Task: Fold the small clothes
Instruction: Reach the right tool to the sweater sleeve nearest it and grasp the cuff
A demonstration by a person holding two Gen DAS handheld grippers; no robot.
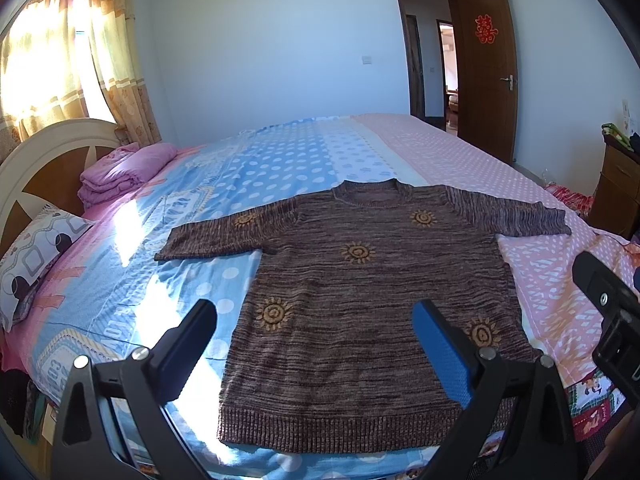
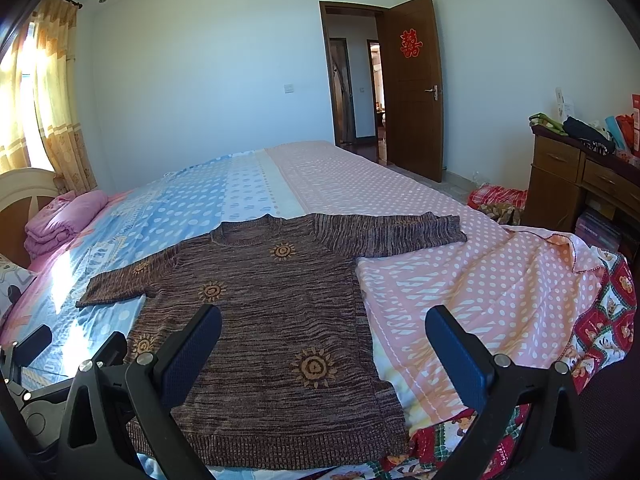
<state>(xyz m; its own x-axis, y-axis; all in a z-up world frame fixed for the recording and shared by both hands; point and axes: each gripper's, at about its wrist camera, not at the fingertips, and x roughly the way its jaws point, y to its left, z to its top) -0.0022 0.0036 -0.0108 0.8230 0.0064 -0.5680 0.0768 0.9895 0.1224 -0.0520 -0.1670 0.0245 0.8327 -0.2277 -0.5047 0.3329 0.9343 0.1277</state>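
We hold both grippers wide apart and empty above the hem of the sweater (image 1: 360,300), which lies flat on the bed (image 1: 540,168), collar pointing away. Our left gripper (image 1: 316,320) sits nearer its left sleeve (image 1: 216,236), our right gripper (image 2: 324,328) nearer the right sleeve (image 2: 392,232).

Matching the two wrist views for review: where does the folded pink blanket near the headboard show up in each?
Left wrist: pink blanket at left, above middle, on the bed beside the headboard.
Right wrist: pink blanket at far left edge, mid-height.
Shared landmark: the brown sweater spread flat in both.
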